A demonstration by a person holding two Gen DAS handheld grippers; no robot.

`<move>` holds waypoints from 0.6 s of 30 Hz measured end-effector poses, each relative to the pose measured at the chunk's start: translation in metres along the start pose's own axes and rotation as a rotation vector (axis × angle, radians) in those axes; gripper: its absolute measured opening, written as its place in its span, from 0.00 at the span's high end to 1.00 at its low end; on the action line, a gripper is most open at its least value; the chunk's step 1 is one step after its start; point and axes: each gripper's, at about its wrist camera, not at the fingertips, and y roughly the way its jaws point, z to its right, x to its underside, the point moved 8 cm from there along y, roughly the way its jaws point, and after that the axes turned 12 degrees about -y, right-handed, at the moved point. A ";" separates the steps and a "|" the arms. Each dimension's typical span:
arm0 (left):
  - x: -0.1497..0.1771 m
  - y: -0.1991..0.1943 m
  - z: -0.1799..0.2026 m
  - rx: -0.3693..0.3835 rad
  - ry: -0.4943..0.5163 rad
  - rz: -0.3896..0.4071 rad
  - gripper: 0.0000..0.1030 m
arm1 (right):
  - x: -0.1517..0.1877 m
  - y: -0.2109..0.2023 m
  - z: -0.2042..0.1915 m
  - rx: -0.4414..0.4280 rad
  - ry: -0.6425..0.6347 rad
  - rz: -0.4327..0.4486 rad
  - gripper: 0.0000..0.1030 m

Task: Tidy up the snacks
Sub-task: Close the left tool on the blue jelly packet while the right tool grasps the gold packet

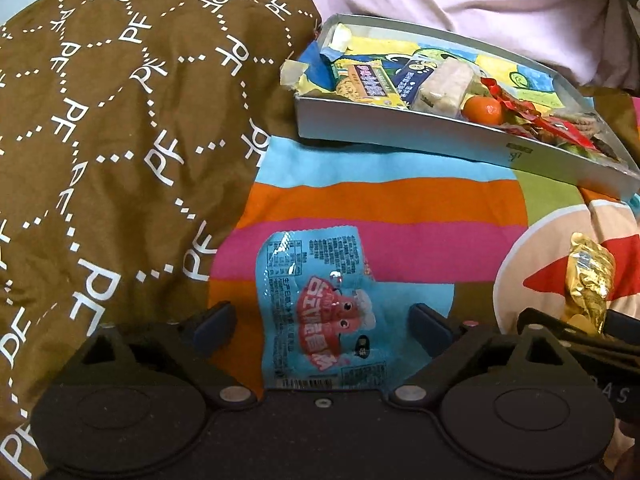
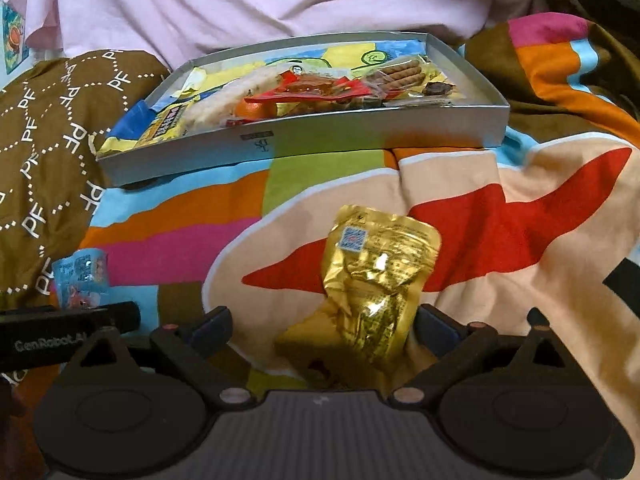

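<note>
Spread left gripper [image 1: 322, 320] fingers straddle the flat blue plastic sausage packet [image 1: 320, 312], untouched, its length pointing toward the shallow grey cardboard snack box [image 1: 400, 136]. Right gripper [image 2: 322, 322] likewise spread around the crinkled gold foil pouch [image 2: 380, 276] nearer the box.

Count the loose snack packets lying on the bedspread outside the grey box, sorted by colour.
Blue packet: 1
Gold packet: 1
Total: 2
Both lie on the striped bedspread, in front of the grey box.
</note>
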 end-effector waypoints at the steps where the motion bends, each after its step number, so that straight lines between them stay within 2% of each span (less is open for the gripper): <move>1: 0.001 -0.001 0.001 0.000 0.002 0.001 0.14 | 0.000 -0.001 0.000 0.000 0.007 0.000 0.09; 6: 0.005 -0.003 0.008 0.022 0.056 0.003 0.26 | 0.002 -0.001 0.000 -0.012 0.033 -0.006 0.25; 10: 0.004 -0.005 0.010 0.041 0.063 0.001 0.37 | 0.001 -0.003 0.000 -0.006 0.034 0.001 0.45; 18: 0.012 -0.012 0.010 0.080 0.091 0.000 0.39 | 0.001 -0.005 -0.004 -0.033 0.021 0.003 0.50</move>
